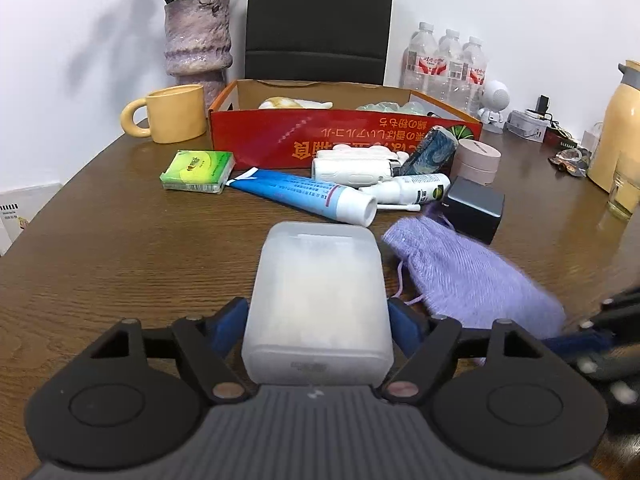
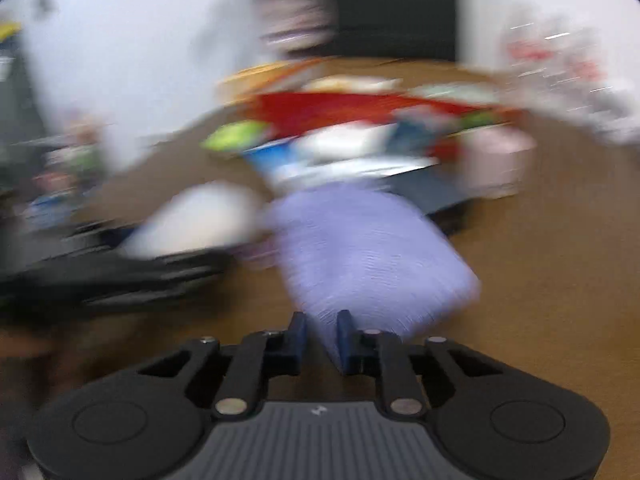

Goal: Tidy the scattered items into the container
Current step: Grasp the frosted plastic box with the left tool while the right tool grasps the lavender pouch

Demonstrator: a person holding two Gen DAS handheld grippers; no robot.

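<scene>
My left gripper [image 1: 318, 316] is shut on a frosted white plastic box [image 1: 318, 300] and holds it above the wooden table [image 1: 120, 248]. My right gripper [image 2: 322, 336] is shut on a corner of a fuzzy purple pouch [image 2: 368, 252]; that view is heavily blurred. The pouch also shows in the left wrist view [image 1: 472, 276], with the right gripper at its right end [image 1: 580, 338]. The red cardboard container [image 1: 344, 136] stands at the back with a few items inside. In front of it lie a blue toothpaste tube [image 1: 308, 194], a green tissue pack [image 1: 198, 170], white bottles [image 1: 352, 170], a dark grey box [image 1: 474, 208] and a pink jar [image 1: 478, 160].
A yellow mug [image 1: 172, 114] and a purple vase [image 1: 198, 46] stand left of the container. A black chair [image 1: 320, 20] is behind it. Water bottles [image 1: 448, 64], a white robot figure [image 1: 494, 106] and a yellow kettle [image 1: 620, 128] stand at the right.
</scene>
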